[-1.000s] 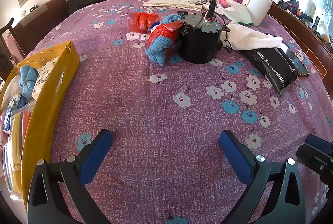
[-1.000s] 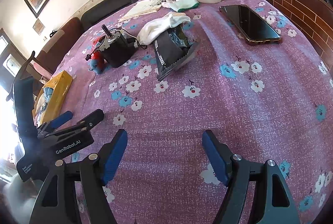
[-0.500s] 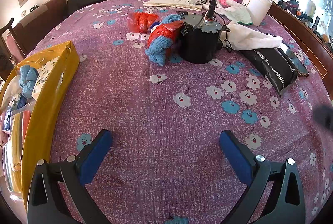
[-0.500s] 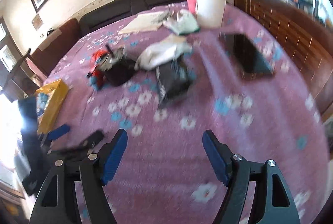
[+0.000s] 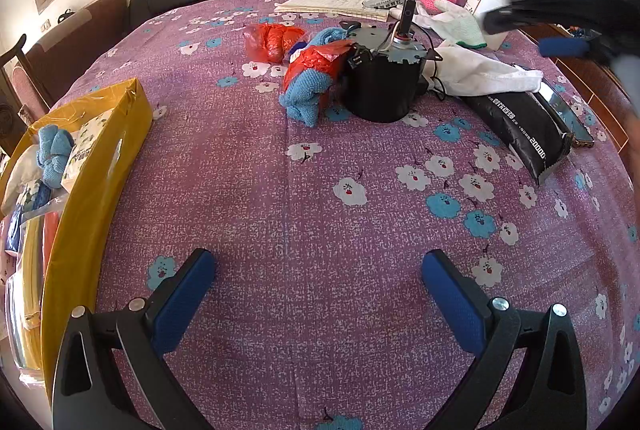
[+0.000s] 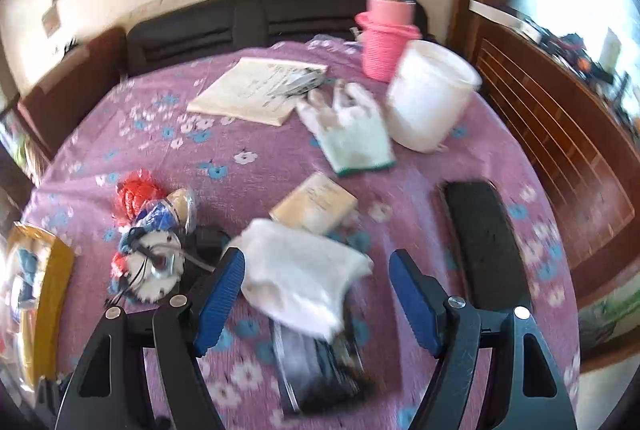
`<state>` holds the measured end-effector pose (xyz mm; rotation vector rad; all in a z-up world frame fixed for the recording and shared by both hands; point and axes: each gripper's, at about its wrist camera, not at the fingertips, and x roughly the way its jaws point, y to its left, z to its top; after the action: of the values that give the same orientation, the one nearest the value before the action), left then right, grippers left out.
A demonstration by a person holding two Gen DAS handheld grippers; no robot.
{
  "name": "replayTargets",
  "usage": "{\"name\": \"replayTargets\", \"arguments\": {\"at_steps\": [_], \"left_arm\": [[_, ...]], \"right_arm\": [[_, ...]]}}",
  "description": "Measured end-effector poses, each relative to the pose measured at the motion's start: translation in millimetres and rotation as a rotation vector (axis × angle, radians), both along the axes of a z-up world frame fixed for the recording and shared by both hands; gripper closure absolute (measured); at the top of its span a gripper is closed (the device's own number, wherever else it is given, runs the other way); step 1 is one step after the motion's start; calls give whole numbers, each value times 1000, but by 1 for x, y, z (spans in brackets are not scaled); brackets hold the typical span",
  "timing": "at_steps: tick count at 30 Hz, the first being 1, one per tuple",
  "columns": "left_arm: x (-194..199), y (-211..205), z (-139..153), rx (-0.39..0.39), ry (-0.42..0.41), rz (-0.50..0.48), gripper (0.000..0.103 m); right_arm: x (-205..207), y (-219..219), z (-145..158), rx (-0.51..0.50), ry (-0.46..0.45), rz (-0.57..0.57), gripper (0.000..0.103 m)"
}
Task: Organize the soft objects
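Observation:
My right gripper (image 6: 316, 294) is open and hovers over a crumpled white cloth (image 6: 300, 282), which also shows in the left wrist view (image 5: 480, 74). A white work glove (image 6: 352, 138) lies further back. A blue cloth with red plastic (image 5: 312, 86) leans on a black motor (image 5: 380, 82). A red bag (image 5: 272, 40) lies behind it. My left gripper (image 5: 316, 294) is open and empty, low over the bare purple flowered tablecloth (image 5: 320, 190). A yellow box (image 5: 92, 170) at the left holds a blue cloth (image 5: 52, 154) and other soft items.
A black pouch (image 5: 516, 126) lies under the white cloth, with a phone (image 6: 484, 230) to its right. A white tub (image 6: 432, 98), a pink bottle (image 6: 388, 30), papers (image 6: 256, 90) and a tan packet (image 6: 316, 206) stand at the back.
My right gripper has moved forward and up, from the near table edge to above the white cloth and black pouch. The left gripper has not moved.

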<state>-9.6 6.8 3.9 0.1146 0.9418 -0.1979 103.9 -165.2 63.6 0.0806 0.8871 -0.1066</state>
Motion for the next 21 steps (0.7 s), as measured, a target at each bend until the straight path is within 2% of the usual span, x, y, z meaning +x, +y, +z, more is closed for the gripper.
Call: {"name": "replayTargets", "arguments": {"at_steps": [6,7,8,9,12,21], "left_arm": [[0,0,0,0,0,0,0],[0,0,0,0,0,0,0],[0,0,0,0,0,0,0],[0,0,0,0,0,0,0],[-2,-1,0,1,-1,1,0],[0,-1,1,1,-1,4,0]], "right_arm": [[42,26,-35,-143,119,81,25],[45,27,-41,-147,137,90,37],[45,24,-42,-102,128,95,50],[43,23,-42,-85,133,92,76],[27,18,-35,-51,112,101,86],[-52,-6,7,106,7,118,86]]}}
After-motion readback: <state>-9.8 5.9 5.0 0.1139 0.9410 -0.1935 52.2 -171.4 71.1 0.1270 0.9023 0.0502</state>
